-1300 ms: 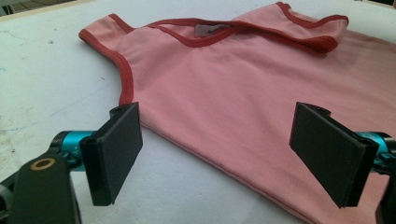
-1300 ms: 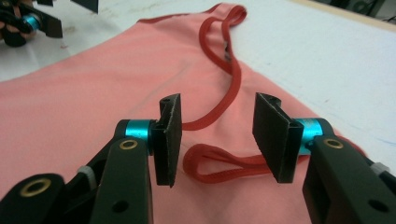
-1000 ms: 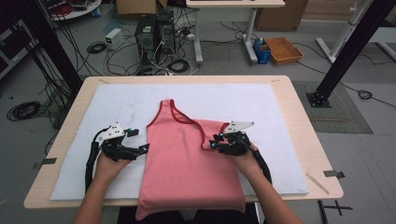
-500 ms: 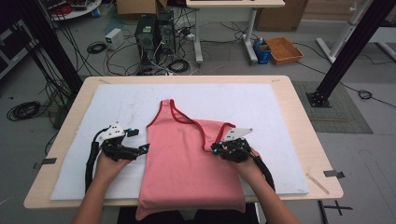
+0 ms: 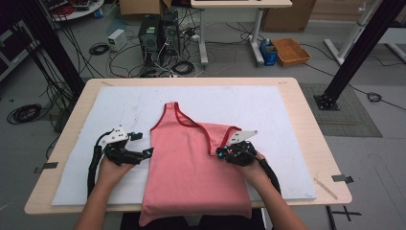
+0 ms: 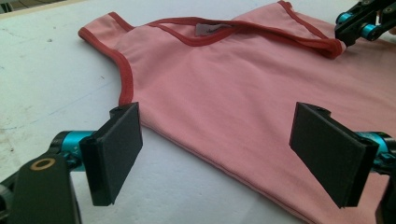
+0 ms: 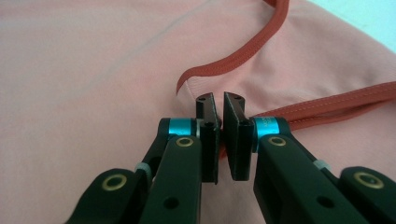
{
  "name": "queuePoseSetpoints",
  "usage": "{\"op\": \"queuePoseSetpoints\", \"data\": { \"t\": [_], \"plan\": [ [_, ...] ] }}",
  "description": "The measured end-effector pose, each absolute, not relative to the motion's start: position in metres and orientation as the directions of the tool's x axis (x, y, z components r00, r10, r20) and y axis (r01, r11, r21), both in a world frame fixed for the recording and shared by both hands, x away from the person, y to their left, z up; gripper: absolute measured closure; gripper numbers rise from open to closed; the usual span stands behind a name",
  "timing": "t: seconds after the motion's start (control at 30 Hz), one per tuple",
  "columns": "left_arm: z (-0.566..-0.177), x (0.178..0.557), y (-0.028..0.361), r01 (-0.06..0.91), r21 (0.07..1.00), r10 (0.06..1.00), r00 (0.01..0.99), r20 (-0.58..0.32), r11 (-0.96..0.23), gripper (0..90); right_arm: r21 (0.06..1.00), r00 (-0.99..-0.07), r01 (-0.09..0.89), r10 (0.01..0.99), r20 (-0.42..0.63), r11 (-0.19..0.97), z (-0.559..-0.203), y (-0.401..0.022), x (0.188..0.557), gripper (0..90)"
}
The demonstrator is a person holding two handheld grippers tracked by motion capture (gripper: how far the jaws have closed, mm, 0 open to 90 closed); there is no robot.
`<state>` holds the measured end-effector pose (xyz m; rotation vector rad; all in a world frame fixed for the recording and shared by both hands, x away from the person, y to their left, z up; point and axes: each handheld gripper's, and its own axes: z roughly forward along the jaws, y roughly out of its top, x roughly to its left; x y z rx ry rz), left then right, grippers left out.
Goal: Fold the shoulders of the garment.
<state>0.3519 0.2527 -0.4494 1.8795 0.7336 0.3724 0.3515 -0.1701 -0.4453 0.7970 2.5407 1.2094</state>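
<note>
1. On the wooden table, a white mat is spread, and the pink tank top is laid flat on it at the centre, hem hanging over the near edge.
2. On the floor beyond the table, an orange tray is seen; its contents cannot be made out.
3. A small grey label is sewn inside the neckline; no writing on it can be read.
4. The left gripper is held low at the top's left edge, jaws spread wide over the side seam, nothing clamped.
5. The right gripper is held at the right armhole; its jaws have just been closing and are nearly together, red-trimmed fabric pinched between the pads.
6. Both forearms are extended from the near edge, hands wrapped around the gripper bodies.
</note>
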Motion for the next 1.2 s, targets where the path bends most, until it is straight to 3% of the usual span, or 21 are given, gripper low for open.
{"op": "queuePoseSetpoints", "data": {
  "t": [0.43,0.47,0.6,0.73,0.87,1.2],
  "plan": [
    [-0.449,0.352,0.253,0.318,0.907,0.642,0.763,-0.073,-0.275,17.2,0.739,-0.835,0.368,0.550,-0.004,0.564,-0.446,-0.170,0.338,84.7],
    [-0.449,0.352,0.253,0.319,0.907,0.642,0.763,-0.074,-0.274,17.2,0.741,-0.835,0.368,0.550,-0.002,0.562,-0.446,-0.170,0.339,82.4],
    [-0.450,0.352,0.253,0.316,0.909,0.641,0.764,-0.075,-0.271,17.2,0.771,-0.810,0.387,0.586,0.022,0.505,-0.444,-0.174,0.338,52.0],
    [-0.449,0.352,0.253,0.319,0.909,0.641,0.764,-0.078,-0.269,17.2,0.833,-0.786,0.360,0.617,0.029,0.420,-0.437,-0.189,0.337,39.3],
    [-0.449,0.352,0.254,0.319,0.909,0.642,0.763,-0.078,-0.268,17.2,0.870,-0.759,0.365,0.647,0.071,0.333,-0.437,-0.208,0.333,29.7],
    [-0.449,0.354,0.258,0.336,0.914,0.650,0.751,-0.116,-0.225,17.2,0.868,-0.752,0.397,0.648,0.121,0.298,-0.449,-0.225,0.329,24.0]
  ]
}}
